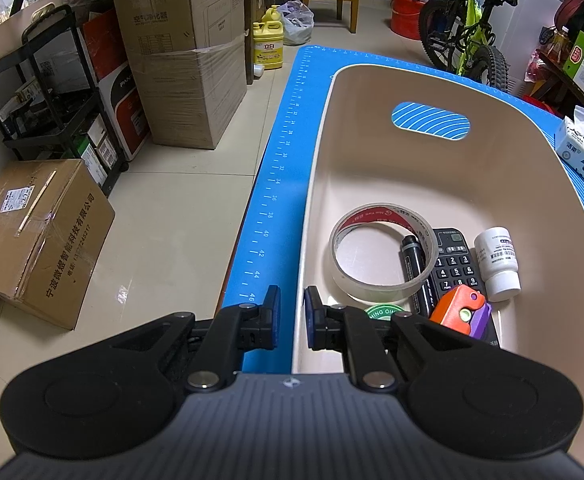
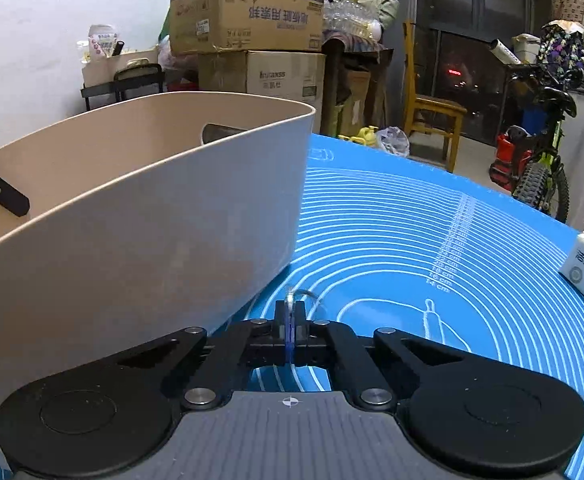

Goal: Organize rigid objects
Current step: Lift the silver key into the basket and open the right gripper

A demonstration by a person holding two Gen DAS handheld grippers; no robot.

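Cluttered storeroom: stacked cardboard boxes (image 1: 179, 52), a wooden chair (image 2: 432, 108), a bicycle (image 1: 472, 28) at the back. Blue silicone mat (image 2: 412, 240) covers the work surface.

Beige bin (image 1: 432, 184) sits on the mat. Inside, toward the near end: tape roll (image 1: 384, 248), black marker (image 1: 416, 272) lying partly inside the roll's ring, remote control (image 1: 454, 260) at the marker's 3 o'clock, white pill bottle (image 1: 496, 264) further right and tipped on its side, orange-and-purple toy (image 1: 462, 312) resting on the remote's near end. A green-labelled lid shows only in part behind the finger.

Left gripper (image 1: 292, 304) straddles the bin's left wall, jaws narrowed to a slim gap with one finger outside and one inside; whether the pads press the wall, I cannot tell. It looks set to steady the bin.

Right gripper (image 2: 289, 320) is low over the mat, just beside the bin's outer wall, jaws fully closed on a thin clear piece (image 2: 290, 304) with a blue edge, held on edge; what it is, too small to tell.

Judgement on the step: lift the clear piece straight up before moving toward 10 o'clock, so it clears the tall rim. Keep it edge-on; a thin slick part may slip or pivot. Release low over bare floor at the bin's far end, away from the tape roll.
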